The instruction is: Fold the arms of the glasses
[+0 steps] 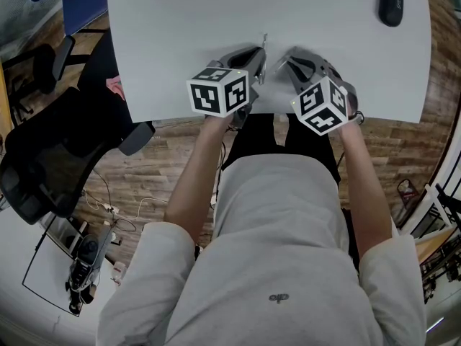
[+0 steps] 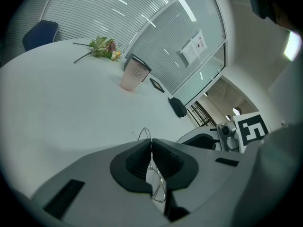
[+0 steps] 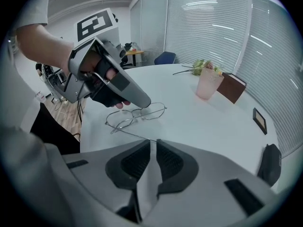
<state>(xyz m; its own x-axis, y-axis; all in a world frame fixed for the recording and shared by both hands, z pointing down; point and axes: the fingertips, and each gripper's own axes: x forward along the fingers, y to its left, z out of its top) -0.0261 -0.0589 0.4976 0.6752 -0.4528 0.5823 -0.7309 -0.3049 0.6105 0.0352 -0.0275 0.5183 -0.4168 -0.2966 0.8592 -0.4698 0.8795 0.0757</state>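
Note:
Thin wire-rimmed glasses (image 3: 137, 115) lie on the white table (image 1: 180, 42) near its front edge. My left gripper (image 2: 151, 141) is shut on the frame; the wire runs between its pads, with one rim (image 2: 144, 132) poking out past the tips. In the right gripper view the left gripper (image 3: 142, 103) pins the glasses at the bridge. One arm of the glasses (image 3: 132, 134) stretches out toward my right gripper (image 3: 154, 142), and its end reaches the narrow gap between the jaw tips. The right jaws stand slightly apart, not pressing on the wire. In the head view both grippers, left (image 1: 256, 67) and right (image 1: 284, 63), sit side by side.
A black glasses case (image 1: 391, 0) lies at the table's far right. A pink cup (image 3: 208, 85), a brown box (image 3: 233, 88), a sprig of flowers (image 3: 203, 65) and a small picture frame (image 3: 259, 120) stand further back. A black office chair (image 1: 50, 157) is off the table's left.

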